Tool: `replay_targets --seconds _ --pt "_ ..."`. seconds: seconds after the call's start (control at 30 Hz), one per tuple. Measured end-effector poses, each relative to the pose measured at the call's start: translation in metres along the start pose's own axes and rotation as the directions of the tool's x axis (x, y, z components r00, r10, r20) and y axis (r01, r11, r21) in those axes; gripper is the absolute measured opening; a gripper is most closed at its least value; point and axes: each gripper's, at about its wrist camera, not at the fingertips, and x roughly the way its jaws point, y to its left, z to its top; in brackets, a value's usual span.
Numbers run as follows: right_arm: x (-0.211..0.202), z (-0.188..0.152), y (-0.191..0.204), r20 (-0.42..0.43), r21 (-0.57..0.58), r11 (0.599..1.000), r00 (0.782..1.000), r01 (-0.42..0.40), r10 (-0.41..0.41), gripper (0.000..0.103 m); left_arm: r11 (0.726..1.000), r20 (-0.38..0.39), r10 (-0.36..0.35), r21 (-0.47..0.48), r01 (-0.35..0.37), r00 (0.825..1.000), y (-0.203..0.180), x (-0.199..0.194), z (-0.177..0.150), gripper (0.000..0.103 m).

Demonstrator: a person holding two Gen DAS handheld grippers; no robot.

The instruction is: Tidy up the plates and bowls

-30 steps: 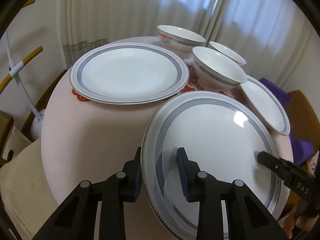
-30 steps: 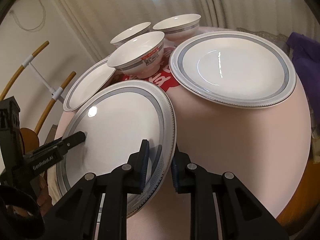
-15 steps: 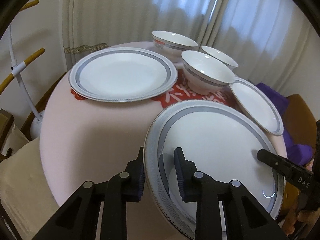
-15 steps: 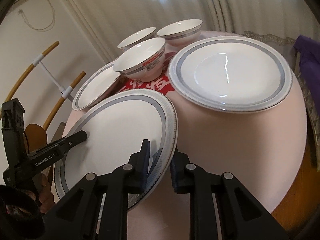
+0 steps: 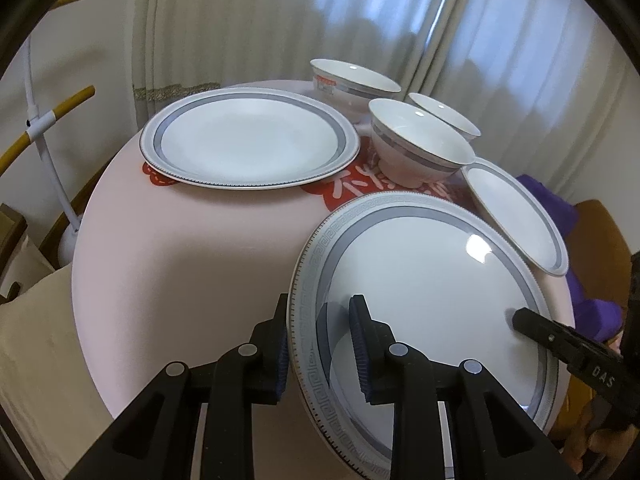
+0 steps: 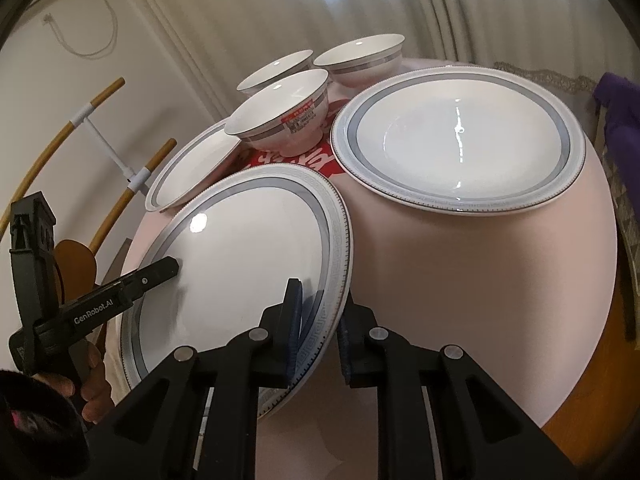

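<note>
Between the jaws of the left gripper (image 5: 320, 344) sits the rim of the near plate (image 5: 424, 304). One pad is under the rim and one is on top, and they squeeze it tight. They have just been closing on it. The right gripper (image 6: 318, 324) bites the other side of the same plate (image 6: 240, 264), one pad on top and one below, and its jaws too have just been closing in on the rim. The plate is tipped up off the table (image 5: 192, 248).

In the left view the right gripper's top finger shows as a black bar lying on the plate, off to the right of the jaws. In the right view the left gripper's finger lies on the plate to the left, with a hand (image 6: 90, 384) under it.

Just past the held plate is a red mat (image 5: 356, 190). A bowl (image 5: 416, 148) stands on it. Two more bowls (image 5: 352, 84) (image 5: 444, 120) stand behind that one. A small plate (image 5: 516, 220) leans beside the held plate, to the right of the left jaws. A big plate (image 5: 248, 140) lies flat farther off, up and left of the left jaws. Behind it all hang pale curtains (image 5: 280, 20).
</note>
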Motion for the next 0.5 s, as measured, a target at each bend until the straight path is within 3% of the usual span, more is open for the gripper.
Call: replay_targets --seconds 0.27,0.5 --pt "-0.020 0.008 0.007 0.029 -0.048 0.999 0.999 -0.015 0.017 0.017 1.000 0.066 -0.031 0.001 0.031 0.997 -0.001 -0.023 -0.001 0.020" --pt "-0.045 0.025 -0.003 0.084 -0.060 0.998 0.996 -0.011 0.016 0.017 0.998 0.117 -0.048 0.041 0.043 0.992 -0.027 -0.037 0.010 0.020"
